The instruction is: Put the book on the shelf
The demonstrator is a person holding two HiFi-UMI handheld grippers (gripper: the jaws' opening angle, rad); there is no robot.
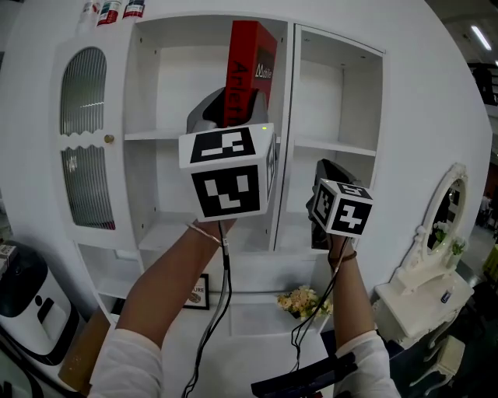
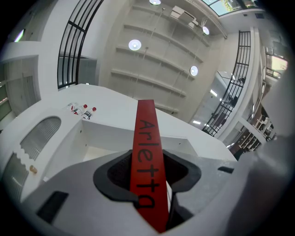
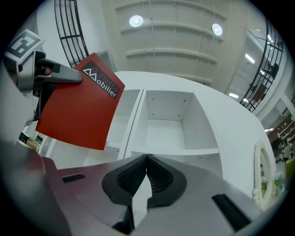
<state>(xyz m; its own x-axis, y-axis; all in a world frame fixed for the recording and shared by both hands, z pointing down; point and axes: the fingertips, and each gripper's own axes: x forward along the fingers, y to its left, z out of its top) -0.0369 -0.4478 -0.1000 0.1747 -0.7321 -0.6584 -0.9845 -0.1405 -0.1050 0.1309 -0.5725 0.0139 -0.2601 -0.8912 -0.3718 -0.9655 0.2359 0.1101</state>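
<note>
A red book [image 1: 249,62] stands upright in front of the upper left compartment of the white shelf cabinet [image 1: 156,134]. My left gripper [image 1: 222,109] is shut on its lower end. In the left gripper view the red spine [image 2: 146,156] runs up between the dark pads of the left gripper [image 2: 148,186]. My right gripper [image 1: 328,172] is lower and to the right, before the right compartment. In its own view the right gripper [image 3: 146,162] is shut with nothing in it. That view also has the book's cover [image 3: 78,108] at the left and the bare right compartment [image 3: 166,133].
Small bottles [image 1: 113,12] stand on top of the cabinet. A ribbed glass door [image 1: 84,140] closes its left part. Below are a framed picture [image 1: 198,291] and flowers [image 1: 299,301]. A white vanity with an oval mirror [image 1: 443,210] stands at right, a black-and-white appliance [image 1: 23,299] at left.
</note>
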